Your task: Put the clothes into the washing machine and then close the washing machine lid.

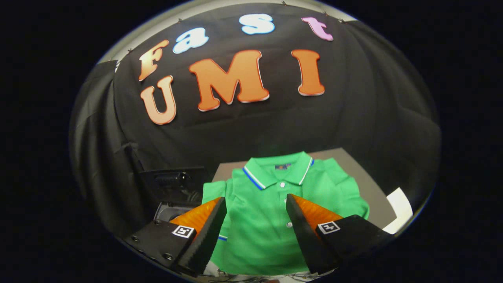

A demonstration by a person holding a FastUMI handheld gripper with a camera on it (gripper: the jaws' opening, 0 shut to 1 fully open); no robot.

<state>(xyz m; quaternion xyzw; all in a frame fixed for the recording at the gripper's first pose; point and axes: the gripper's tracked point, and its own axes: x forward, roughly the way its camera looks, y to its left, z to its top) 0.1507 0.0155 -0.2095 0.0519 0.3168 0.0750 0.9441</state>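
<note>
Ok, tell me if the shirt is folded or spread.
Folded: the shirt lies flat, sleeves tucked, collar up, on the table. Gripper open above it.

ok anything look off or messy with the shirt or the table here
Nothing stands out. The green polo shirt lies flat and neatly folded on the grey table, collar away from the open gripper, whose fingers sit above it. The washing machine stands beside the shirt.

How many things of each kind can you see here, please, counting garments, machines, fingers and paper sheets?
Green polo shirt, lying flat between the open fingers: 1
Washing machine, lid up, beside the shirt: 1
Gripper fingers: 2
White sheet on the table: 1
Total: 5
</note>
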